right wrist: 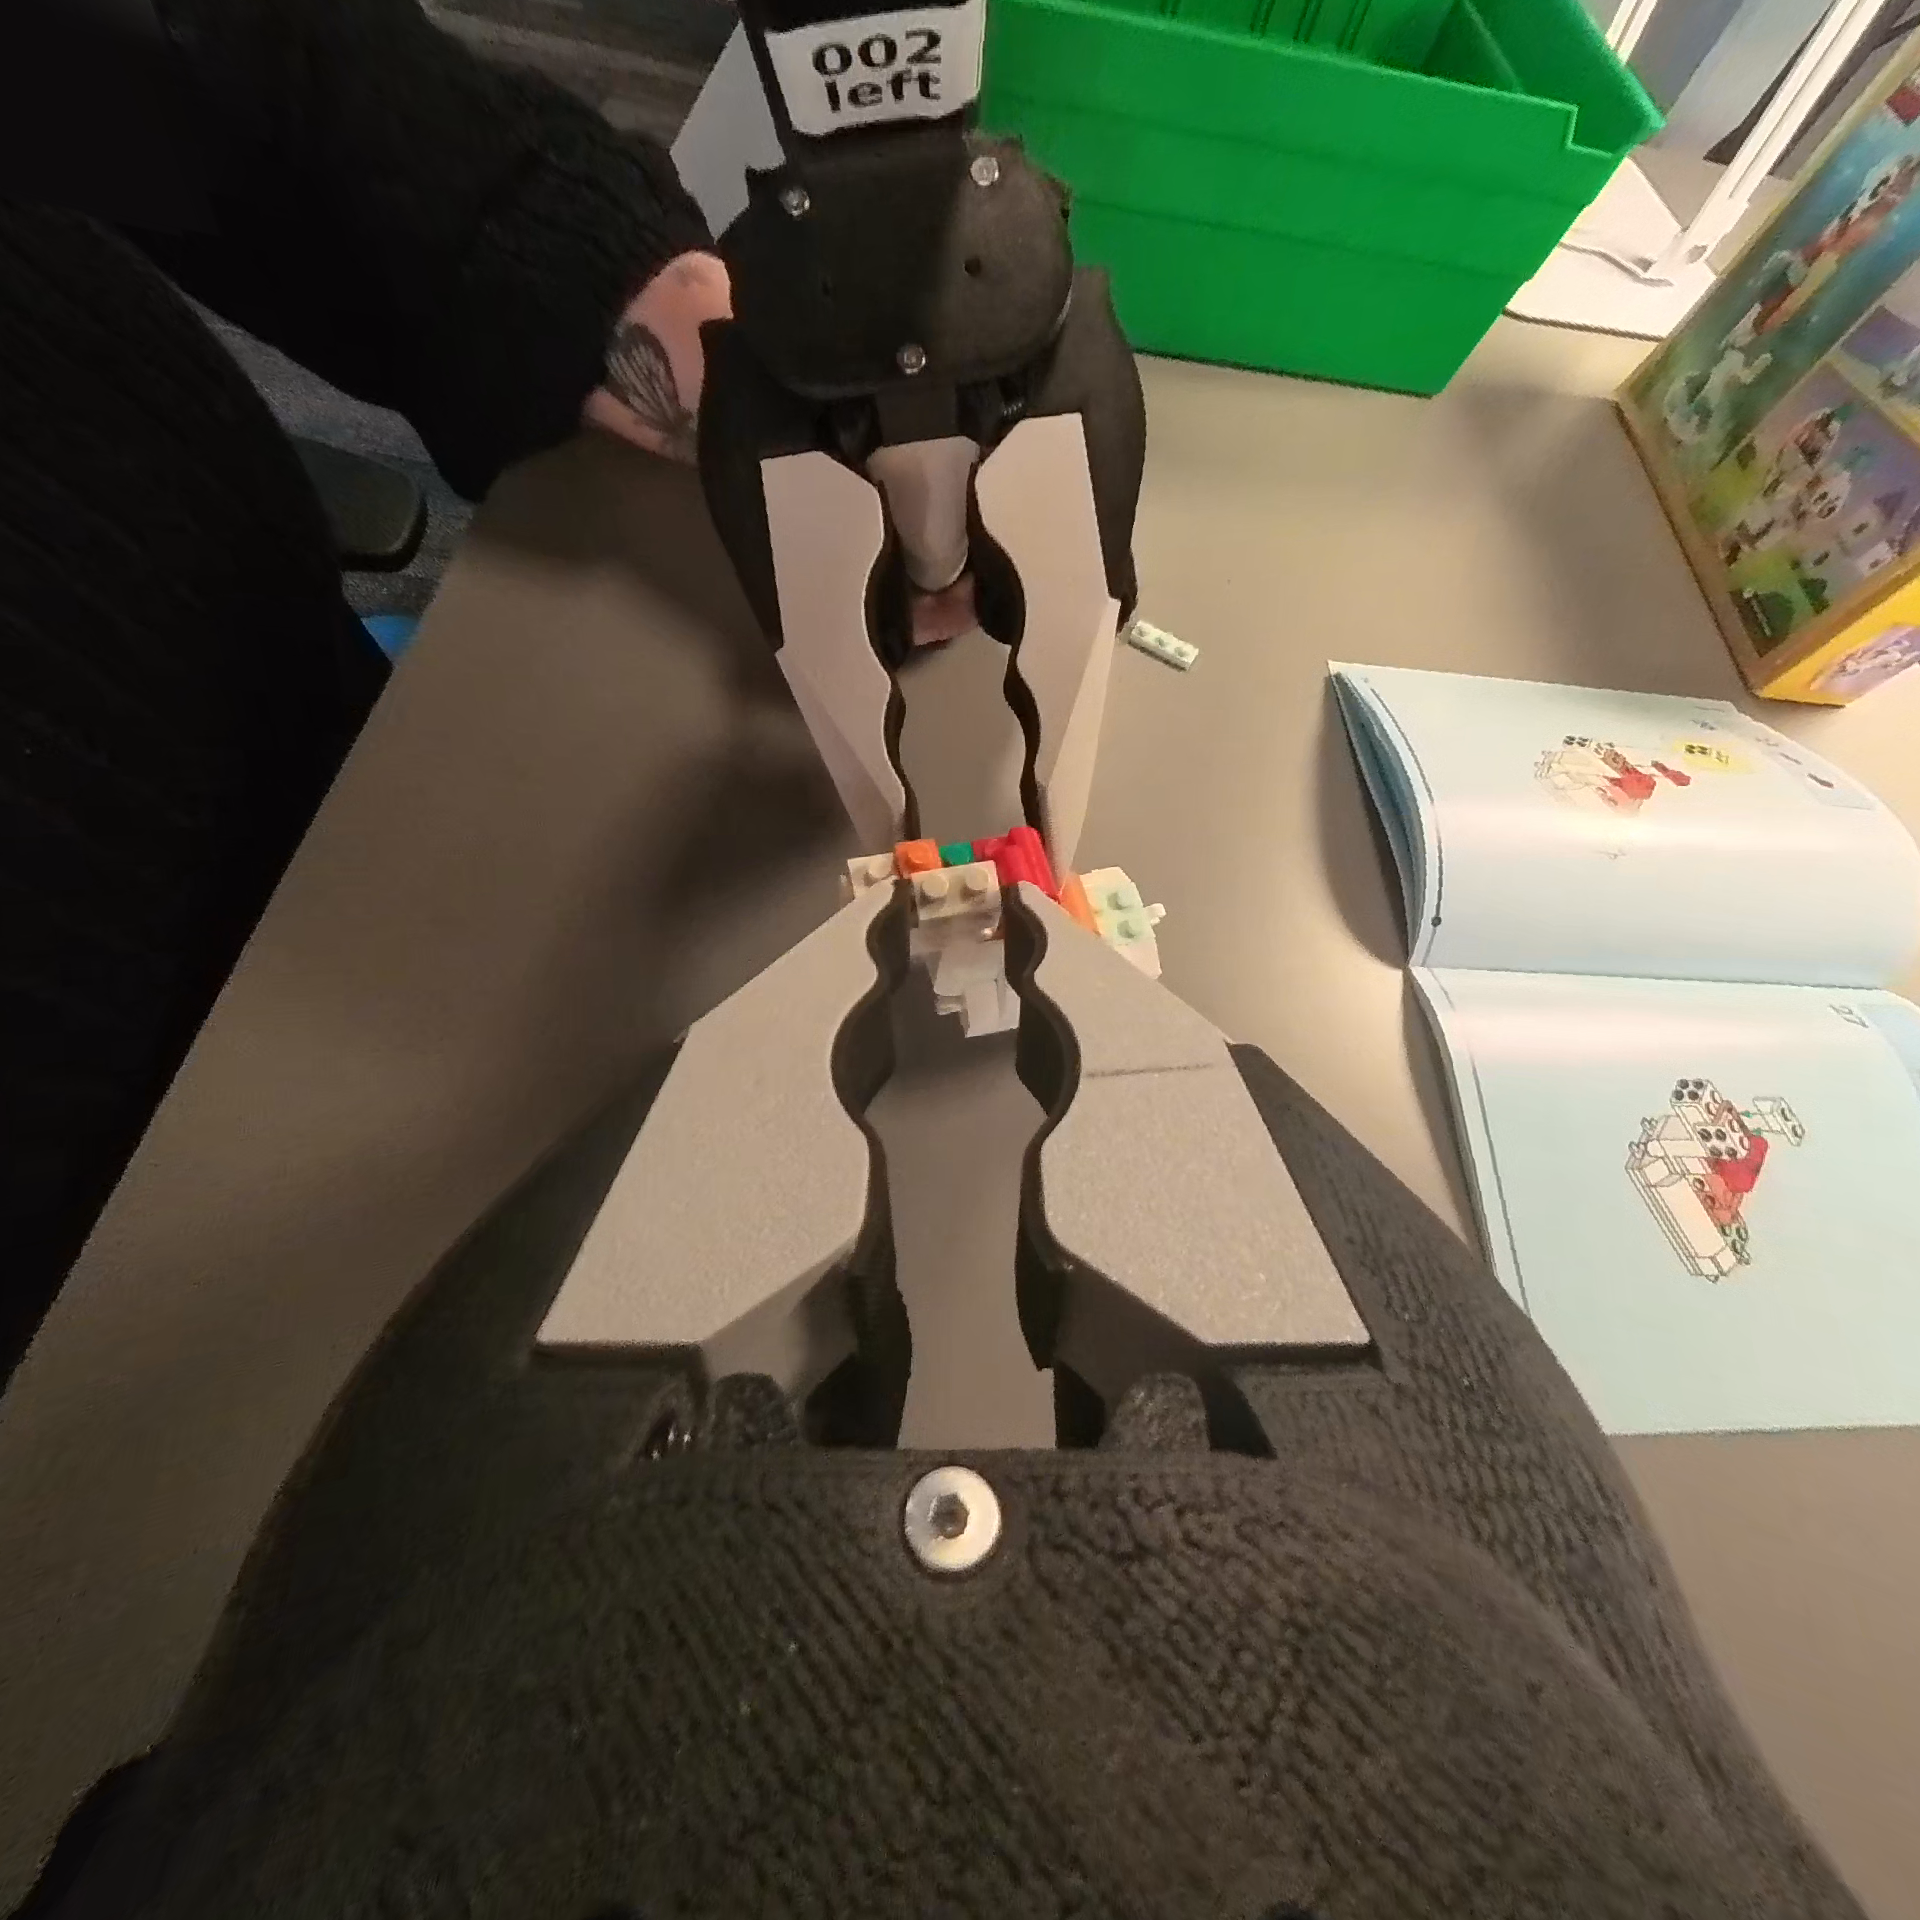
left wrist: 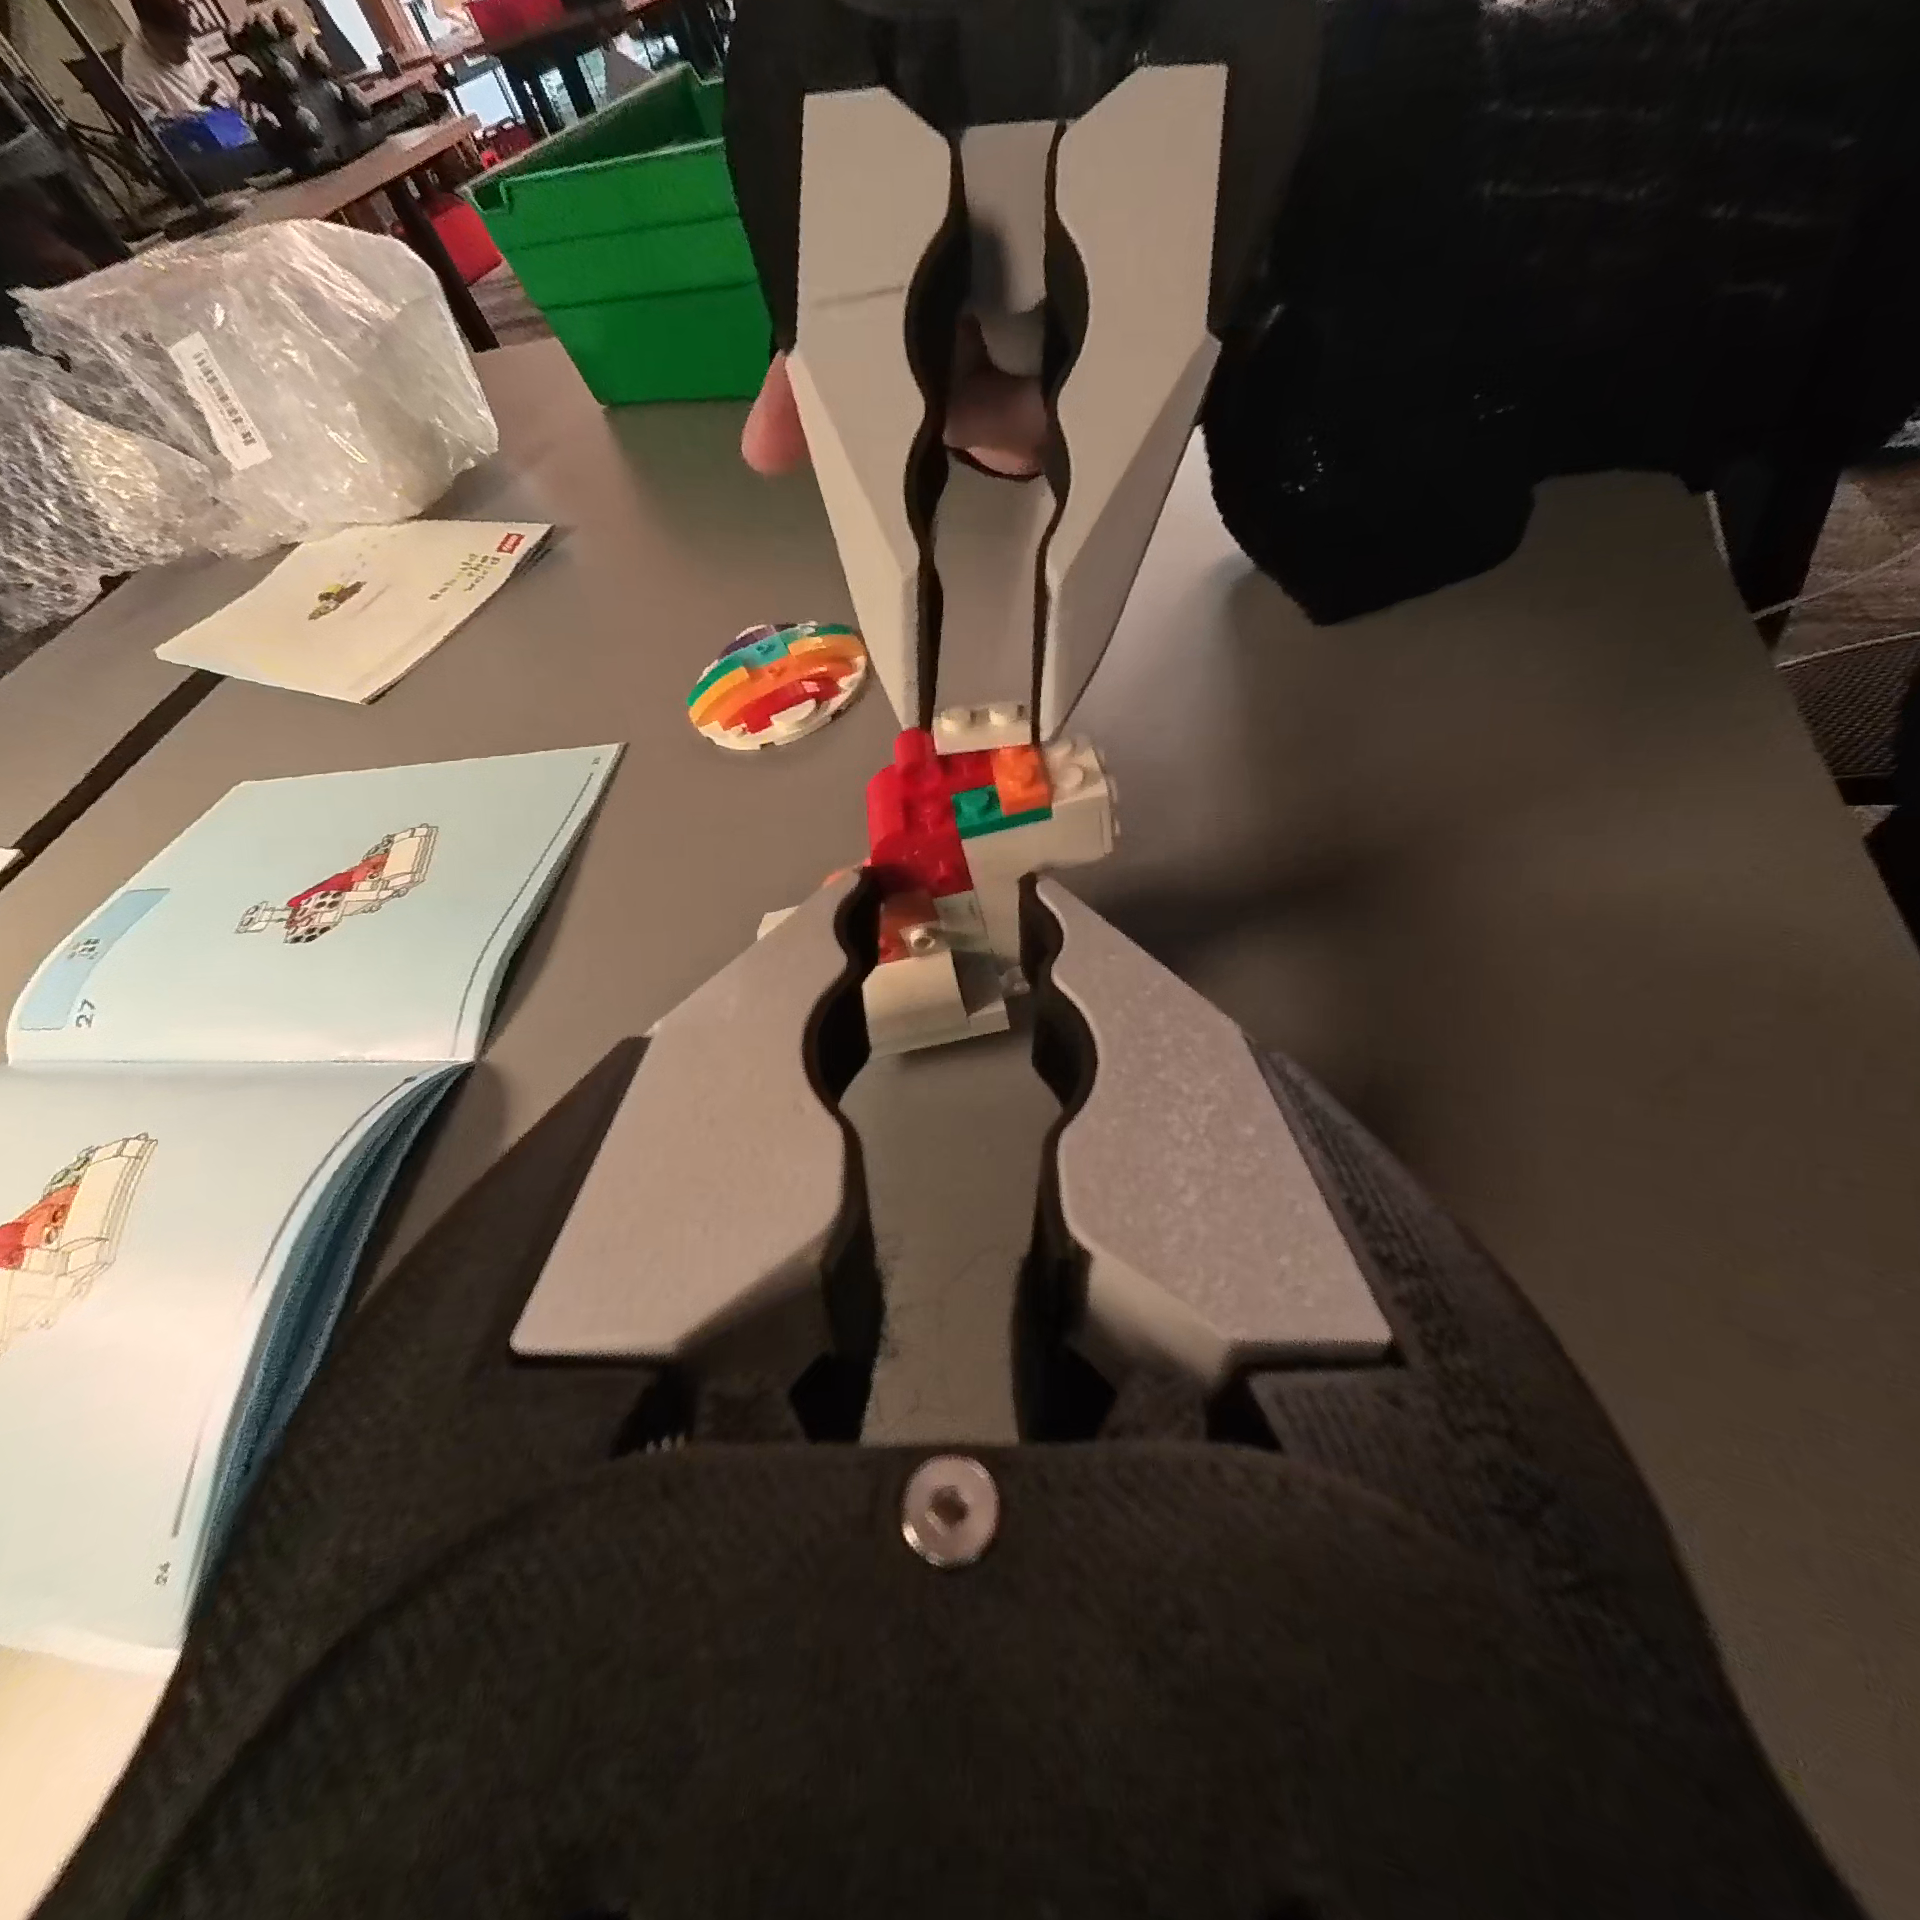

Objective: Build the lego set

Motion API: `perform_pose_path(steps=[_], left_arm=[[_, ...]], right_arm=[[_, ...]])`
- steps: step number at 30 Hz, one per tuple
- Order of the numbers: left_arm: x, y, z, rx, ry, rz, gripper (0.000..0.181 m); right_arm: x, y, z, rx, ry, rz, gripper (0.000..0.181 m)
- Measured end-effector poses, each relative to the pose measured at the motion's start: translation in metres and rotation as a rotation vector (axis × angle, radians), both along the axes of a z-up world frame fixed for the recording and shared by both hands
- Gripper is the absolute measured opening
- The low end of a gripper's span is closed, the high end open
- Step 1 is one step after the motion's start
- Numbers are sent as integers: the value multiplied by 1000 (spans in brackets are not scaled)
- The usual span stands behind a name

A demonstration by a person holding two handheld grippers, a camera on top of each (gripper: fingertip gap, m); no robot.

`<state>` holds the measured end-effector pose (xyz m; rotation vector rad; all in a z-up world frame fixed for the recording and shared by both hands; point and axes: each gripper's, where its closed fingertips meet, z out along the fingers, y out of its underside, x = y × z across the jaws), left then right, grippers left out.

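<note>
A small lego model (left wrist: 940, 821) of red, white, orange and green bricks sits low over the grey table (left wrist: 1455, 987), between both grippers. My left gripper (left wrist: 945, 894) is shut on the model's red and white lower part. My right gripper (left wrist: 982, 732) comes from the far side, its tips shut on a white studded brick (left wrist: 977, 719) at the model's top end. In the right wrist view my right gripper (right wrist: 954, 899) pinches that white brick (right wrist: 951, 888), and the left gripper (right wrist: 971, 831) holds the coloured part (right wrist: 961, 852) just behind it. The two grippers' tips nearly touch.
An open instruction booklet (left wrist: 312, 914) lies left of the model; it also shows in the right wrist view (right wrist: 1662, 935). A round rainbow lego disc (left wrist: 777, 686), a second booklet (left wrist: 364, 603), bubble-wrap bags (left wrist: 239, 384), green bins (right wrist: 1299, 187), the set's box (right wrist: 1808, 416) and a loose pale plate (right wrist: 1164, 644) ring the work area. One gripper's finger ends stand about 4 cm off the other's. Between my right fingertips and the round rainbow lego disc (left wrist: 777, 686) there is roughly 12 cm.
</note>
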<state>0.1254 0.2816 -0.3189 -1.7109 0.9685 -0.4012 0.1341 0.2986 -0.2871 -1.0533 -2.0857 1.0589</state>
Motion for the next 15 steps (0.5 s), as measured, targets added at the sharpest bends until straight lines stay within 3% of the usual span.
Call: perform_pose_path(steps=[15], left_arm=[[-6,3,20,64,-94,38,25]], right_arm=[[-9,1,21,34,114,-71,16]])
